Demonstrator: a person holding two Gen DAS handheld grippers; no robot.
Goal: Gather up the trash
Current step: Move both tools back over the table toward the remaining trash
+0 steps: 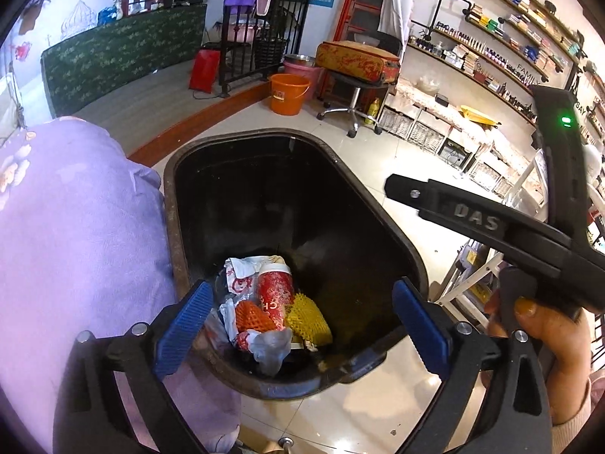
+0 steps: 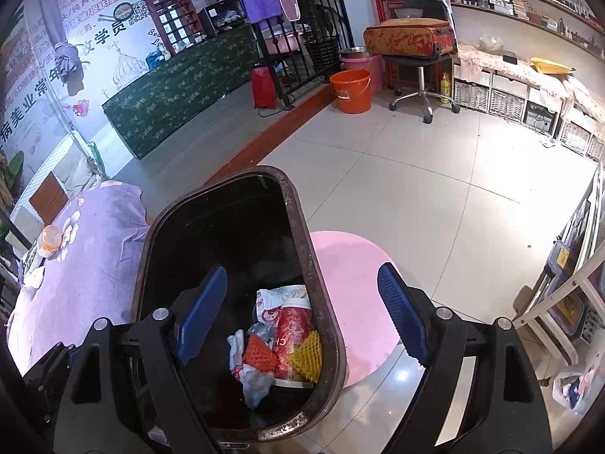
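Trash (image 1: 272, 310), a red paper cup with orange and yellow foam fruit nets and crumpled wrappers, lies at the bottom of the black bin (image 1: 227, 143), below my left claw (image 1: 302, 325) and right claw (image 2: 306, 310), both released and empty, beside the purple-covered table (image 1: 75, 227).

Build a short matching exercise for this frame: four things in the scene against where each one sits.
Things:
1. red paper cup
2. orange bucket
3. patterned suitcase
4. pink mat

Places:
A. on the stool seat
B. on the floor tiles beside the bin, on its right in the right wrist view
C. inside the bin, among the wrappers
D. on the floor by the black railing, in front of a pink tub

Pairs: 1-C, 2-D, 3-A, 4-B
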